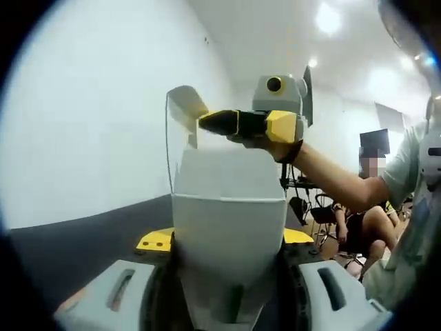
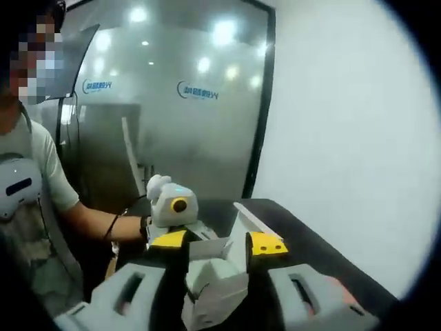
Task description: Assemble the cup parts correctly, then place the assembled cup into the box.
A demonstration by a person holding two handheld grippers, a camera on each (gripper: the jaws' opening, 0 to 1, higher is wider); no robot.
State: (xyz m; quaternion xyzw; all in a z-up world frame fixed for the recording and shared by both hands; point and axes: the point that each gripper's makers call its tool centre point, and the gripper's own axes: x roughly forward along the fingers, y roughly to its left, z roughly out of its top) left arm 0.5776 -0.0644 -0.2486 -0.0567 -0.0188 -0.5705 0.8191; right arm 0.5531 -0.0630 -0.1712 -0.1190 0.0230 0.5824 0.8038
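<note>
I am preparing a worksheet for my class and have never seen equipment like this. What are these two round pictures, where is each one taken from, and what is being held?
There is no robot here. A person holds a pair of tongs in each hand, and each round picture comes from a camera riding on one pair. In the left gripper view, the left tongs appear to clamp a white box, with a dark table behind. The right tongs reach in near its raised flap. The right gripper view looks back across the same box. Whether the right tongs are gripping is unclear.

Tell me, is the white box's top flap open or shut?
Open. The flap stands up above the white box, with the right tongs at its edge.
</note>
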